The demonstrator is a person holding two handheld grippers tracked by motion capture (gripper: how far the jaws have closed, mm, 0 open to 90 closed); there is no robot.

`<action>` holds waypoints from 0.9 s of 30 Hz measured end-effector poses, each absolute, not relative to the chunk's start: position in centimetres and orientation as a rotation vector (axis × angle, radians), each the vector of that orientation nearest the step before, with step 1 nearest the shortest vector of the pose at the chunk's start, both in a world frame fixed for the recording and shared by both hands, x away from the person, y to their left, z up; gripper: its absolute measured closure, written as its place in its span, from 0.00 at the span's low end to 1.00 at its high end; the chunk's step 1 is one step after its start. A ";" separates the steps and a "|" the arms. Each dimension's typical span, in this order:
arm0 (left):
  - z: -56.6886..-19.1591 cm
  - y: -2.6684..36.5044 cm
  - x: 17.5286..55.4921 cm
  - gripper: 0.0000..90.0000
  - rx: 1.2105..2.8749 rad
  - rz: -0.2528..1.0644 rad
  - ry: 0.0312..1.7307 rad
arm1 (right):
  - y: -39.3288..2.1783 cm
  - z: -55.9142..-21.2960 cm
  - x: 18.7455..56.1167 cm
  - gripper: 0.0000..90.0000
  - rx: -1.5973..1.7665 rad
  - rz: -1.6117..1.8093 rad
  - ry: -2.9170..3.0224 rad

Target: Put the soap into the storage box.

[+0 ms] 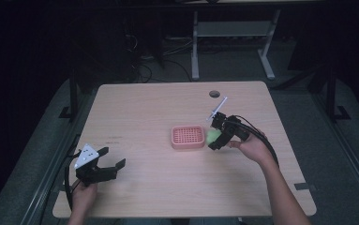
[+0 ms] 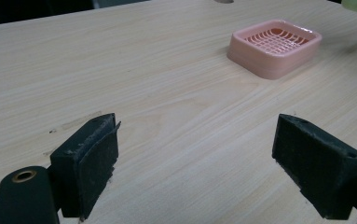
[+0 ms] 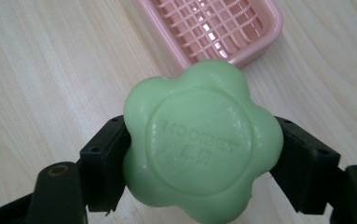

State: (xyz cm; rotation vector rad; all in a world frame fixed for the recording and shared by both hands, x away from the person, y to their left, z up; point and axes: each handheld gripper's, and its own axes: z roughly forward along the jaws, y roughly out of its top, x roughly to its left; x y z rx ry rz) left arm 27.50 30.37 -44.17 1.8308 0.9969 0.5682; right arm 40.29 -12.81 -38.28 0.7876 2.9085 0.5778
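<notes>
A: What sits at the lower left of the high view?
B: The left hand-held gripper (image 1: 106, 160), jaws spread wide, idle over the worktop (image 1: 139, 108).
A: And centre frame?
B: The pink soap dish (image 1: 188, 137), empty. Just right of it, the right hand-held gripper (image 1: 214, 137) clamps the green soap (image 1: 212, 136) above the wood.
A: So which step?
B: Carrying, I judge. Next: move the soap over the dish, lower, release.

Green flower-shaped soap (image 3: 202, 142) (embossed face up) clamped, just beside pink dish (image 3: 241, 28).
</notes>
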 end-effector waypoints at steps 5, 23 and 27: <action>-44.2 30.4 27.5 0.16 1.829 0.569 0.998 | -12.3 -38.0 40.6 0.29 0.774 0.582 2.908; -44.1 30.5 27.5 0.16 1.826 0.567 1.000 | -10.5 -37.3 42.0 0.29 0.739 0.571 2.919; -44.1 30.5 27.5 0.16 1.825 0.565 1.001 | -10.2 -37.2 42.2 0.29 0.733 0.567 2.925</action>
